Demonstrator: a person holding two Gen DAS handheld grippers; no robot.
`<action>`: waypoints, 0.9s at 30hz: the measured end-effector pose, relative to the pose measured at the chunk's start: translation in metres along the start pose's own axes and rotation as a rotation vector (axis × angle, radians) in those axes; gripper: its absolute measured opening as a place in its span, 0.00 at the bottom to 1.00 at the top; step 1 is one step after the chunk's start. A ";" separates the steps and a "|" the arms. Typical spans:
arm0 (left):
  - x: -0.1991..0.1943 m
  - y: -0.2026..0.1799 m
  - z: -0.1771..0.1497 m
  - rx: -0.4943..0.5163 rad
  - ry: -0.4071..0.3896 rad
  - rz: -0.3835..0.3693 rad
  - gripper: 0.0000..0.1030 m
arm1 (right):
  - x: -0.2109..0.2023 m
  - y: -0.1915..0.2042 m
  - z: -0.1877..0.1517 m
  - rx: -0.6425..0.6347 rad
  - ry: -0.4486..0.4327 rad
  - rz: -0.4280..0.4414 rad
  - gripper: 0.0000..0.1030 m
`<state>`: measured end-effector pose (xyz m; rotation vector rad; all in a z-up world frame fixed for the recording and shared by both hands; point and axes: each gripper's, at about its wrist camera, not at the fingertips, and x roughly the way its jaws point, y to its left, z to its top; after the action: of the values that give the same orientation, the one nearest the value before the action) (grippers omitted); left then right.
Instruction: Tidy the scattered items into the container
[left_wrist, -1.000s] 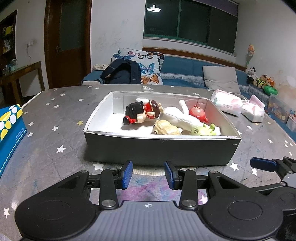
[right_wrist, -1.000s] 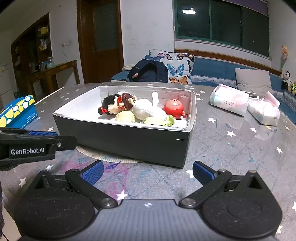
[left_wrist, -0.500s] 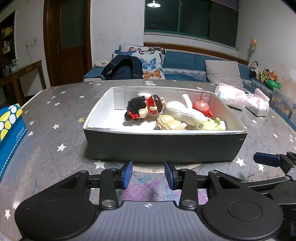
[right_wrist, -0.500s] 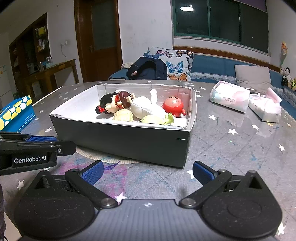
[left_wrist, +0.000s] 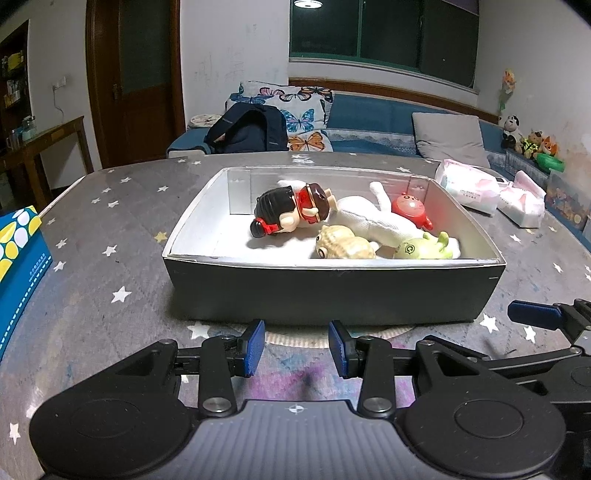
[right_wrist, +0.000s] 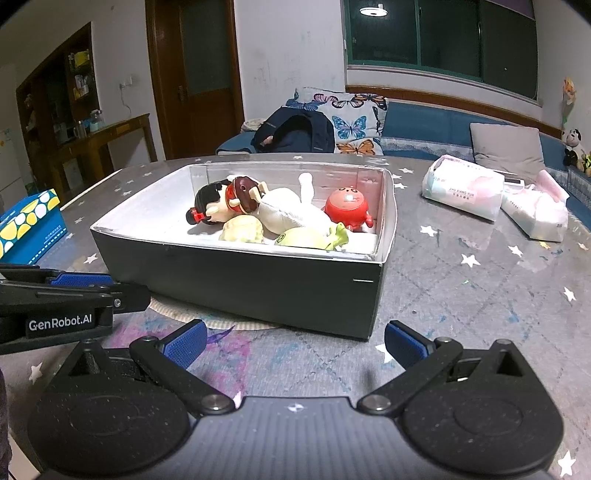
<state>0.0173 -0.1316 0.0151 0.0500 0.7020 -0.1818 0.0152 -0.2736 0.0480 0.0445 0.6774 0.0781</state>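
Left wrist view shows left gripper (left_wrist: 296, 347) jaws apart before the box (left_wrist: 332, 291); only right wrist shows right gripper (right_wrist: 294, 341) jaws apart.

Blue tissue box (left_wrist: 18, 254) left; two tissue packs (right_wrist: 463, 190) right on starred table (right_wrist: 480, 295)

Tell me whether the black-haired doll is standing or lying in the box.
Lying: the black-haired doll rests on its side on the box floor.

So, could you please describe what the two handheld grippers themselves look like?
Both the left gripper and the right gripper are matte black, with hinged link arms on round discs, silver pivot pins and ribbed blue fingertip pads. The left gripper's side carries white "GenRobot.AI" lettering.
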 end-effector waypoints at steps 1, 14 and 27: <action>0.001 0.000 0.001 0.000 0.003 0.002 0.39 | 0.001 0.000 0.000 -0.001 0.002 0.001 1.00; 0.013 0.001 0.007 0.025 0.030 0.025 0.39 | 0.016 -0.002 0.005 0.001 0.032 0.002 1.00; 0.024 -0.001 0.010 0.033 0.060 0.037 0.39 | 0.026 -0.008 0.008 0.011 0.060 -0.007 1.00</action>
<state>0.0412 -0.1370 0.0072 0.1004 0.7571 -0.1569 0.0404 -0.2793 0.0377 0.0507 0.7378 0.0690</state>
